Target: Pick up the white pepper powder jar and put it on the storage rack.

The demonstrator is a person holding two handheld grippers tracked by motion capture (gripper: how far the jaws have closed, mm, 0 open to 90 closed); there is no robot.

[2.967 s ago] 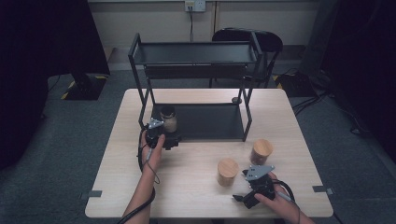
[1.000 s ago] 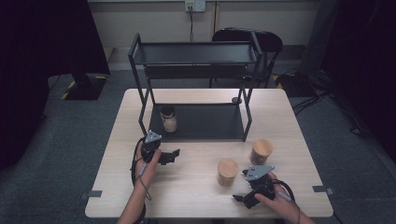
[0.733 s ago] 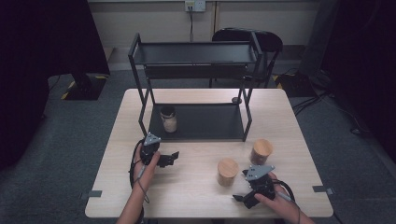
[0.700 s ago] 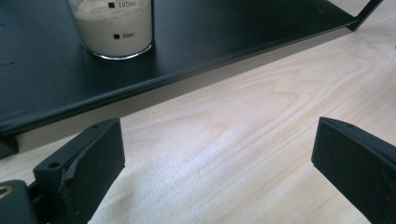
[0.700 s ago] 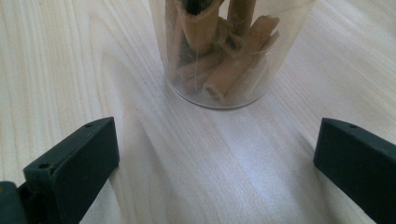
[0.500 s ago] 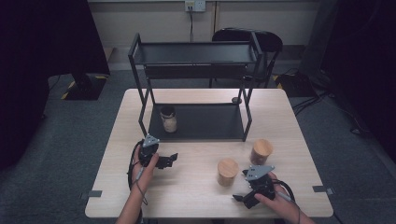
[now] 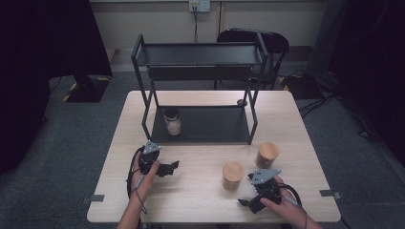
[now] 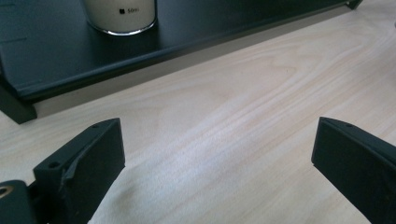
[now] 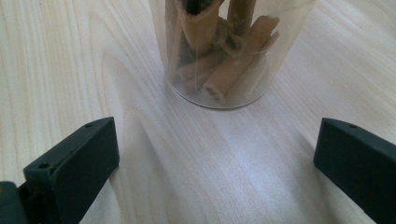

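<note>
Pulled back from the shelf's jar (image 7: 172,122), left gripper (image 7: 162,168) rests open on the table (image 7: 200,191). Right gripper (image 9: 215,154), jaws wide, faces the cinnamon jar (image 9: 229,51): advance squarely, close low.

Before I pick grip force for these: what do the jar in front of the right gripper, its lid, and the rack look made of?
Jar: clear glass or plastic, glossy; the brown rolled sticks show through its wall. Lid: pale wood or bamboo by its tan colour, matte. Rack: probably black-painted metal, with thin straight bars and flat shelves.
</note>
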